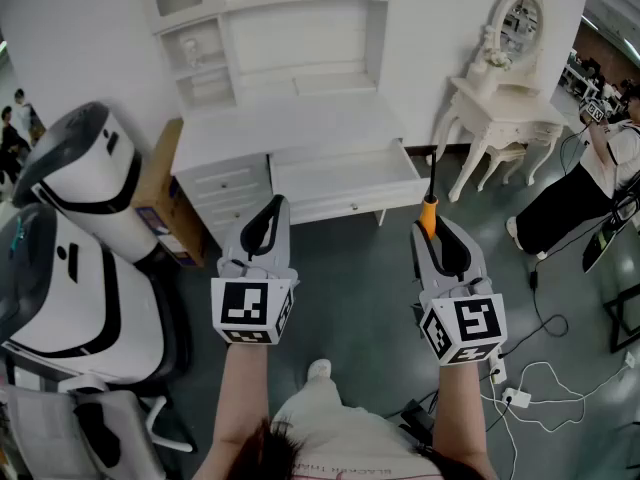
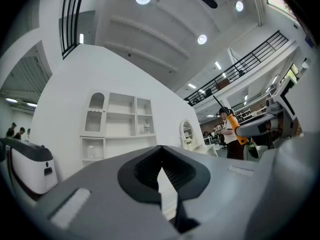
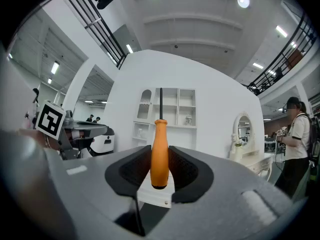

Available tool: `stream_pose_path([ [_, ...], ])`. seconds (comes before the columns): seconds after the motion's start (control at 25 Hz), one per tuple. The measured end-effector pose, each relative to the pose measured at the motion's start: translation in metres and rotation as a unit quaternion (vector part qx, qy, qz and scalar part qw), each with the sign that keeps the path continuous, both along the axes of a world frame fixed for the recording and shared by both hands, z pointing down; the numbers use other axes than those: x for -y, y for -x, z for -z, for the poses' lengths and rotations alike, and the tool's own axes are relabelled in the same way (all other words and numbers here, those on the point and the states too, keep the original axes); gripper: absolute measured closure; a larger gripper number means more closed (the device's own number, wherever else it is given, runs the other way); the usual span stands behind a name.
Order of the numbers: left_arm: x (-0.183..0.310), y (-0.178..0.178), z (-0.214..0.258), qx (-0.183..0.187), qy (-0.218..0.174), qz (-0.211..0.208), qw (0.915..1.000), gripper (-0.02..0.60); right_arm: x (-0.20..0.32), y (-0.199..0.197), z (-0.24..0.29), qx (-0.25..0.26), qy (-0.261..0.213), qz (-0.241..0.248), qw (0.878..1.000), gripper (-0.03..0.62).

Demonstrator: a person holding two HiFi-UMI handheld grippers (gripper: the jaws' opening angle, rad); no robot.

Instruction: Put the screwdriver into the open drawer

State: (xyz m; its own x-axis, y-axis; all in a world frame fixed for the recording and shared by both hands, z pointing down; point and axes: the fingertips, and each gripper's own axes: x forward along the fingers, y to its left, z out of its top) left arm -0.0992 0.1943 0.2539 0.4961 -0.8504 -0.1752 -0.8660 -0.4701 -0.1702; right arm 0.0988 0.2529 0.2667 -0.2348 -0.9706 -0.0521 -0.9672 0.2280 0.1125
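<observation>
My right gripper (image 1: 432, 226) is shut on a screwdriver (image 3: 159, 151); its orange handle (image 1: 428, 215) sits between the pads and the dark shaft points ahead toward the desk. The open white drawer (image 1: 345, 178) juts out of the white desk (image 1: 290, 128) just ahead of both grippers. It shows in the right gripper view below the handle as a white front (image 3: 155, 195). My left gripper (image 1: 271, 215) is held level beside the right one, shut and with nothing in it (image 2: 161, 160). The drawer looks bare inside.
A white dressing table with an oval mirror (image 1: 505, 98) stands to the right of the desk. White robot shells (image 1: 70, 228) and a cardboard box (image 1: 160, 193) crowd the left. Cables and a power strip (image 1: 520, 393) lie on the floor at right, near a standing person (image 1: 585, 193).
</observation>
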Motion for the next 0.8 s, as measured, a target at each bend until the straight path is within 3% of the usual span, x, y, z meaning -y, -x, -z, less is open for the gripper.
stream_pose_path([
  [0.4,0.045,-0.011,0.001,-0.001,0.006,-0.014,0.9999,0.569,0.038,-0.012,-0.003,0.005,0.008,-0.015,1.0,0.482],
  [0.8,0.089,-0.003,0.002,0.002,0.005,-0.033,0.9994,0.569,0.076,0.0,-0.003,0.002,0.006,-0.031,0.999,0.483],
])
